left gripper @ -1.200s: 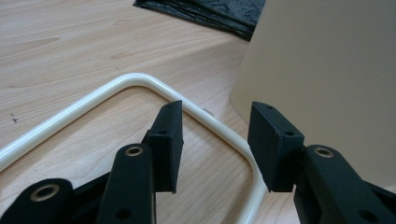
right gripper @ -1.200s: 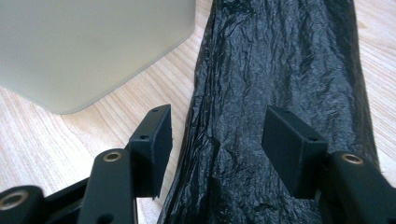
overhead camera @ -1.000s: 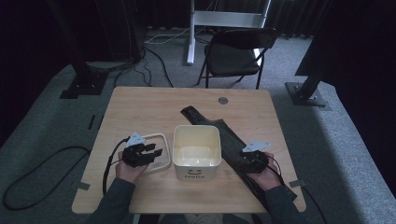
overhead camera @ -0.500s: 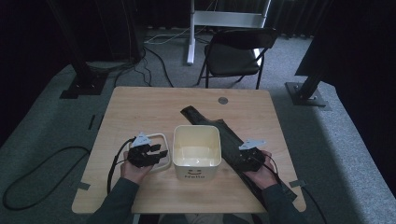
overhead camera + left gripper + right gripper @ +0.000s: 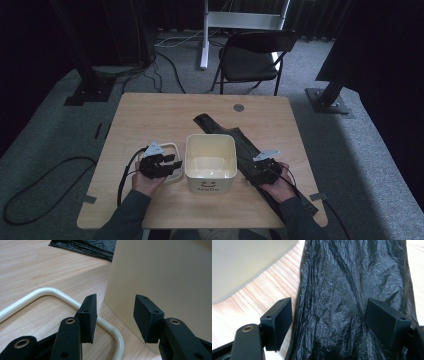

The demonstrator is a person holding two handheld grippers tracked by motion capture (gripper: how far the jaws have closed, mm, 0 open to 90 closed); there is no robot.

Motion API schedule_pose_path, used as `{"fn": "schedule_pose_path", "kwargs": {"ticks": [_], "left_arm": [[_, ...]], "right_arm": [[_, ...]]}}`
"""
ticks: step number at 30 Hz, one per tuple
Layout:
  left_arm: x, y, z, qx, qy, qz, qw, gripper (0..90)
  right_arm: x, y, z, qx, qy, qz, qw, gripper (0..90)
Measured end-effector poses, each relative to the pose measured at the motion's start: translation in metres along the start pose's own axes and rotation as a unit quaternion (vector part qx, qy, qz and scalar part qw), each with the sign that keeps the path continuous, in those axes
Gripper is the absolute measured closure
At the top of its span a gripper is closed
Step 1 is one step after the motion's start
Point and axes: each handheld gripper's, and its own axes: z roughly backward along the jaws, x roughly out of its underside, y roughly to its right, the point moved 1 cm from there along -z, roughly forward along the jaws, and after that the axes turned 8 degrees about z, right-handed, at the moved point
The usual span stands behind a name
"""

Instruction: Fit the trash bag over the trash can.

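Both hands are barely shifting versus a second ago; the right gripper [image 5: 328, 322] has just been spreading its jaws, and they are now standing wide with nothing pinched. Its pads are hovering over the crumpled black plastic bag [image 5: 357, 287], which is lying flat on the wooden table [image 5: 150, 115], running diagonally from near centre past the cream bin's [image 5: 210, 159] right side toward the right hand. Left gripper [image 5: 116, 315] is also sitting released, jaws apart, pointing at the bin's left wall, with the cream loop handle [image 5: 50, 293] lying on the table just under its left jaw. Bin is standing upright between the two grippers.
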Motion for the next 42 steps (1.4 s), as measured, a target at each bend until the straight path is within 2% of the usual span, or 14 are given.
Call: {"fn": "schedule_pose_path", "kwargs": {"ticks": [5,8,14,19,23,25,26,27,30,34,42], "left_arm": [[-0.001,0.000,-0.001,0.000,0.001,0.002,1.0000,54.4],[-0.004,-0.002,-0.002,-0.001,0.003,0.003,1.0000,54.4],[-0.008,-0.002,-0.007,0.004,0.001,0.002,1.0000,54.6],[-0.011,-0.002,-0.013,0.009,-0.003,0.003,1.0000,54.9],[-0.012,-0.003,-0.016,0.015,-0.001,0.008,0.9999,55.2],[-0.013,-0.003,-0.017,0.017,-0.001,0.008,0.9998,55.2],[-0.013,-0.003,-0.017,0.017,-0.001,0.008,0.9998,55.2],[-0.013,-0.004,-0.017,0.020,-0.001,0.009,0.9997,55.2],[-0.013,-0.003,-0.017,0.025,0.001,0.012,0.9996,55.2],[-0.014,-0.003,-0.017,0.026,0.002,0.014,0.9996,55.6],[-0.015,0.001,-0.021,0.034,0.003,0.010,0.9994,56.1]], "right_arm": [[0.001,0.002,-0.001,-0.006,-0.003,-0.009,0.9999,27.4],[0.000,0.004,0.000,-0.013,0.000,-0.009,0.9999,41.3],[-0.001,0.005,0.001,-0.014,-0.001,-0.007,0.9999,48.9],[-0.002,0.007,0.001,-0.014,-0.002,-0.006,0.9999,62.1],[-0.002,0.009,0.002,-0.011,-0.003,-0.008,0.9999,77.5],[-0.001,0.010,0.002,-0.010,-0.003,-0.011,0.9999,83.6],[-0.001,0.010,0.002,-0.010,-0.003,-0.011,0.9999,83.6],[0.000,0.011,0.003,-0.013,-0.003,-0.011,0.9998,88.5],[0.000,0.011,0.003,-0.010,-0.003,0.002,0.9999,89.5],[0.000,0.011,0.005,-0.011,0.005,0.001,0.9999,89.6],[-0.011,0.025,0.025,-0.013,0.065,-0.016,0.9977,89.6]]}}
